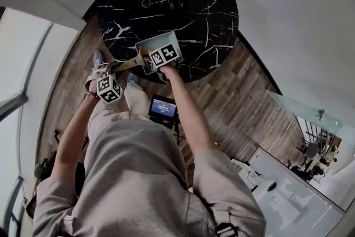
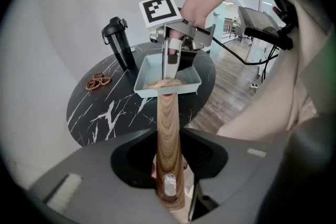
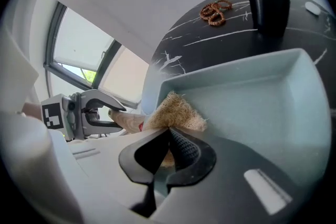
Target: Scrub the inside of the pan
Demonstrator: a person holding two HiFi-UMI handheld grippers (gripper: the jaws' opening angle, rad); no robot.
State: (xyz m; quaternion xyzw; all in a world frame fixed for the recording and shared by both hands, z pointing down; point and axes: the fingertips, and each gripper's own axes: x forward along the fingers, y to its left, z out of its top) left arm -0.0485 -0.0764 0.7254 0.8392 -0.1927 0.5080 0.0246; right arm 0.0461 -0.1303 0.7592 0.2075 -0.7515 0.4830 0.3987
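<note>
left gripper point(image 2: 169, 176): fingers clamped on handle point(image 2: 168, 123), arm point(image 1: 75, 136) forward | right gripper point(image 3: 169, 132): fingers pinched on scrubber point(image 3: 176, 112), arm point(image 1: 188, 114) outstretched

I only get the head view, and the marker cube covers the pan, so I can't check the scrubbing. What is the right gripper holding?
Observer: The right gripper has its jaws shut on a tan fibre scrubber.
Operator: Where in the pan is it?
Observer: Inside the pan, at the end by the handle.
Operator: And the left jaws?
Observer: The left gripper is clamped on that wooden handle, near its free end.
</note>
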